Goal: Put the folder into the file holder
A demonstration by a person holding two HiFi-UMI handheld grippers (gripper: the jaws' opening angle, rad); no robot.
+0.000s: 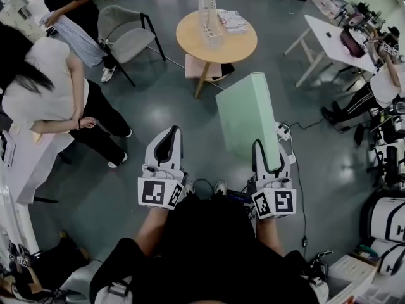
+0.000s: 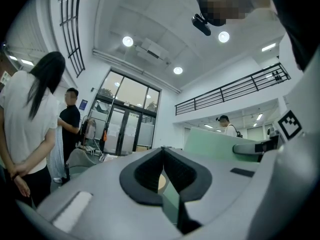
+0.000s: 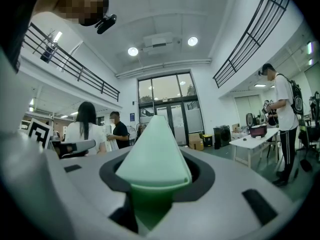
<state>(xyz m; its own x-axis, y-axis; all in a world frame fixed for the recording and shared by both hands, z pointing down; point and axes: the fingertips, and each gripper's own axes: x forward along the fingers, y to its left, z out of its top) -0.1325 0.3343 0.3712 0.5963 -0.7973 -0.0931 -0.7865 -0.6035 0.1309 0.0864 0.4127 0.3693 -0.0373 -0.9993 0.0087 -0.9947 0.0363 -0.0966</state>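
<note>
Right claw (image 1: 266, 149) clamps green folder (image 1: 243, 116); left claw (image 1: 169, 135) together; only head view shows file holder (image 1: 209, 18).

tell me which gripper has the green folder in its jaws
The right gripper: its jaws clamp the green folder, which stands upright above them. The left gripper has its jaws together with nothing between them.

The folder (image 1: 245, 116) is pale green, smooth and matt, like thin plastic. The right gripper (image 1: 267, 149) has a smooth white plastic shell and dull black pads. The round table (image 1: 190, 43) has a smooth top of light wood. The grey floor (image 1: 171, 106) shines a little.
</note>
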